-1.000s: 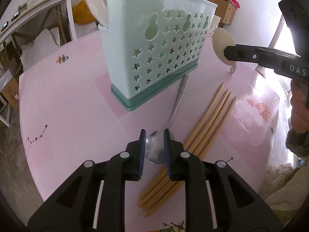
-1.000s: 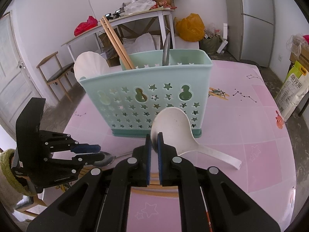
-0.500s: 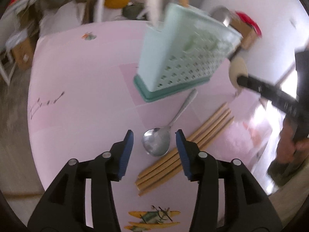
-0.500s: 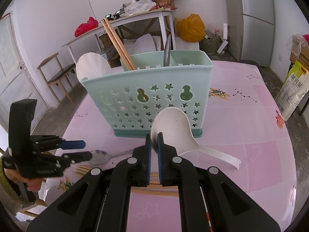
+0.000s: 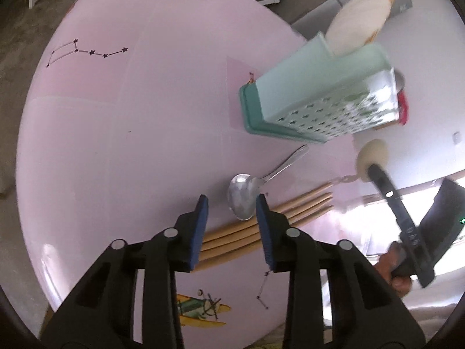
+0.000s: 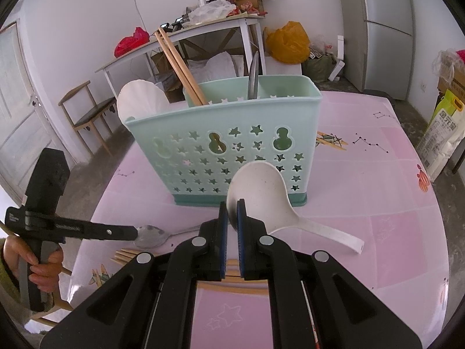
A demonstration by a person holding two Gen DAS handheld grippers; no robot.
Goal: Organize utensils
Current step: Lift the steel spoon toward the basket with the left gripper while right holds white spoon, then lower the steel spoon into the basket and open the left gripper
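A metal spoon point(image 5: 241, 200) lies on the pink table point(image 5: 116, 145), its bowl resting on several wooden chopsticks point(image 5: 302, 203). My left gripper point(image 5: 231, 206) straddles the spoon's bowl. Its jaws are closing and the pads stand apart from the bowl. In the right wrist view the left gripper point(image 6: 132, 232) reaches the spoon point(image 6: 151, 236) from the left. My right gripper point(image 6: 232, 213) is shut on the bowl rim of a white ladle point(image 6: 258, 192), held just in front of the mint caddy point(image 6: 232, 148). The caddy holds chopsticks point(image 6: 180, 67), a white scoop point(image 6: 142, 99) and a metal utensil point(image 6: 253, 75).
Loose chopsticks point(image 6: 130, 254) lie at the table's near left edge. Beyond the table stand a wooden chair point(image 6: 87, 113), a cluttered white side table point(image 6: 203, 32), a fridge point(image 6: 386, 29) and a sack point(image 6: 441, 136) on the floor at right. A hand point(image 6: 43, 267) grips the left tool.
My left gripper has rolled and shifted over the spoon, opened wide, then narrowed again. The spoon stays on the table. The right gripper and its ladle have not moved.
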